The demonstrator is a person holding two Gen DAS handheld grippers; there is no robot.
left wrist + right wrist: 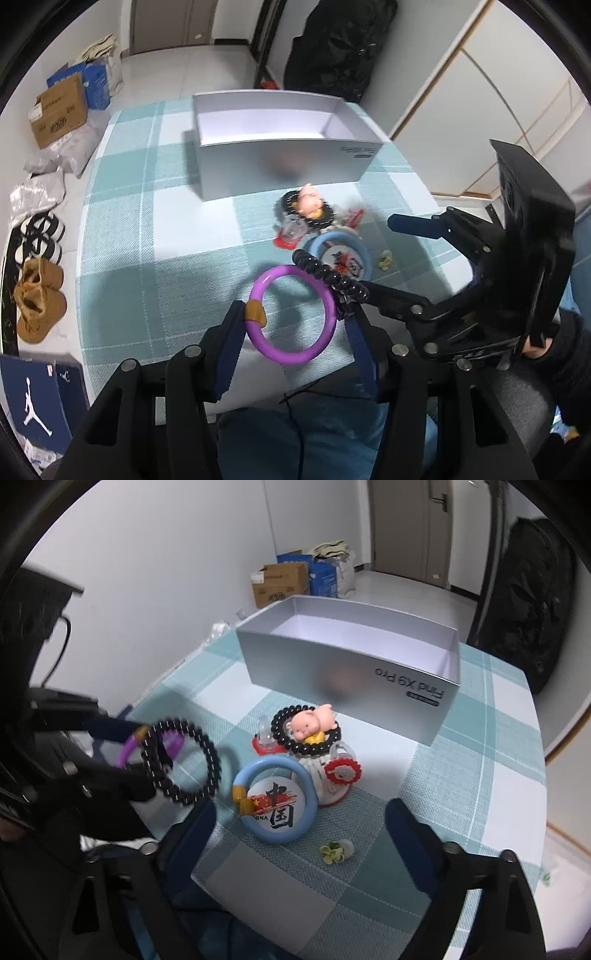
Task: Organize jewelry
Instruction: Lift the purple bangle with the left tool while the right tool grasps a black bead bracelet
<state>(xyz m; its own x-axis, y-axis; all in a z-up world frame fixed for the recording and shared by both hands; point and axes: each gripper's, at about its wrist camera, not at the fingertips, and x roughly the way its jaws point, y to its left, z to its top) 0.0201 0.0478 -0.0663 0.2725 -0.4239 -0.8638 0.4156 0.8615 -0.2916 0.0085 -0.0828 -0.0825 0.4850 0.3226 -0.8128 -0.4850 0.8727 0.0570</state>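
Observation:
In the left wrist view my left gripper [295, 310] is shut on a purple bangle [325, 295] with a gold clasp, held across its width. A black spiral hair tie [325, 273] hangs on its right finger; the right wrist view shows that tie [207, 760] as a full loop beside the bangle [125, 749]. My right gripper [301, 823] is open and holds nothing, hovering over a blue bangle [243, 775] around a round badge [277, 805]. A second black tie with a pink pig [310, 725] lies by the open silver box [332, 672].
Red-and-white trinkets [341, 771] and a small yellow-green flower piece [334, 851] lie on the teal checked tablecloth [461, 775]. The table's near edge runs just under both grippers. Shoes [37, 302] and cardboard boxes [59, 110] sit on the floor to the left.

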